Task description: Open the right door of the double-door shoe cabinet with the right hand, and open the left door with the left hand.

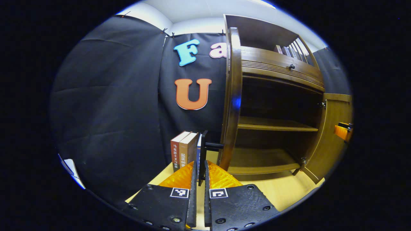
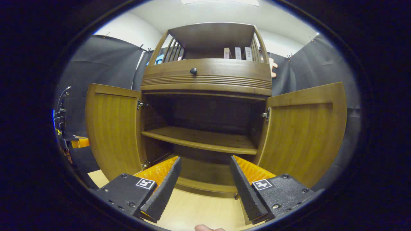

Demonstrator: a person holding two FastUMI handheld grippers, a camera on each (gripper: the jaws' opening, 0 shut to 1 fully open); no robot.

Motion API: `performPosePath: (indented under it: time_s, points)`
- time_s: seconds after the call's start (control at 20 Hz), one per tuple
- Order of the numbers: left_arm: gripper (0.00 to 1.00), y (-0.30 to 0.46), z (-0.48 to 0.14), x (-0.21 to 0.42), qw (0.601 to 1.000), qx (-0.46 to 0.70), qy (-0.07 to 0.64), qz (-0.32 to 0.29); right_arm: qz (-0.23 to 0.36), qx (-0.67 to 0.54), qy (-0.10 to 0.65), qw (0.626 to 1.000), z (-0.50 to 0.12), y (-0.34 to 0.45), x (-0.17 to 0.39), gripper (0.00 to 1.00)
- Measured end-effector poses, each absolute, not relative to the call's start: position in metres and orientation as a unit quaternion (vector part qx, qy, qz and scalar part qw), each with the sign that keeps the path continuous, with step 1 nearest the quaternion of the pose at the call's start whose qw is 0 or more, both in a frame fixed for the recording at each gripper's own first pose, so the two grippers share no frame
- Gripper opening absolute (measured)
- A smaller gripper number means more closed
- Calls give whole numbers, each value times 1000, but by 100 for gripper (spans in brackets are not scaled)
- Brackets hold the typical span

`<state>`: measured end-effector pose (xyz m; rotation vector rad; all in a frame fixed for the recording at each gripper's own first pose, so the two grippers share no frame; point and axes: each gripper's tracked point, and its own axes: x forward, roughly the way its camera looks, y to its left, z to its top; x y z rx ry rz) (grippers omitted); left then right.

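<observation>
right door swung open, done | left door open too | left gripper pinching door handle | right gripper spread, free

We can read no text for certain. The spines of the 2 books beside the cabinet carry printed characters too small to make out. Square coded markers on the left gripper and right gripper bear no letters.
</observation>
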<state>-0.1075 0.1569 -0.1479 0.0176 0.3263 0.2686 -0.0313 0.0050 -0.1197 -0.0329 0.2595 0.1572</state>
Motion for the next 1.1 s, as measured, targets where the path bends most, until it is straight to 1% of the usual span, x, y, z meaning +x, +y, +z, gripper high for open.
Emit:
performPosePath:
  time_s: [0.05, 0.3, 0.45, 0.5, 0.55, 0.65, 0.7, 0.75, 0.8, 0.85, 0.95, 1.0, 1.05, 1.1]
  points:
    - [9, 158, -143, -110, 977, 14, 158, 140, 76, -16, 130, 988, -119, 5, -32, 95]
    - [9, 138, -113, -116, 983, 42, 129, 127, 57, -11, 118, 991, -103, -10, -30, 95]
    - [9, 108, -89, -111, 988, 56, 102, 105, 45, -6, 107, 993, -90, -17, -30, 95]
    - [23, 102, -83, -107, 988, 61, 94, 103, 42, -4, 103, 994, -85, -19, -29, 95]
    - [10, 97, -76, -105, 989, 66, 88, 103, 38, -2, 100, 994, -81, -22, -29, 95]
    - [11, 85, -64, -100, 990, 65, 74, 96, 34, 2, 93, 995, -72, -25, -30, 95]
    - [12, 75, -58, -97, 992, 59, 68, 89, 32, 4, 88, 996, -67, -27, -31, 100]
    - [22, 66, -50, -94, 993, 53, 62, 81, 29, 6, 84, 996, -63, -29, -32, 96]
    - [22, 60, -47, -92, 994, 48, 55, 75, 27, 7, 80, 996, -58, -31, -33, 96]
    - [28, 53, -41, -88, 995, 46, 49, 70, 24, 8, 74, 997, -53, -34, -33, 100]
    - [39, 42, -27, -83, 996, 46, 34, 68, 20, 8, 63, 998, -42, -38, -35, 99]
    - [42, 37, -21, -81, 996, 43, 27, 67, 18, 7, 59, 998, -37, -40, -36, 99]
    - [45, 33, -15, -79, 997, 37, 21, 69, 15, 7, 54, 998, -33, -42, -38, 96]
    - [48, 28, -13, -76, 997, 27, 20, 65, 13, 7, 49, 999, -27, -44, -38, 96]
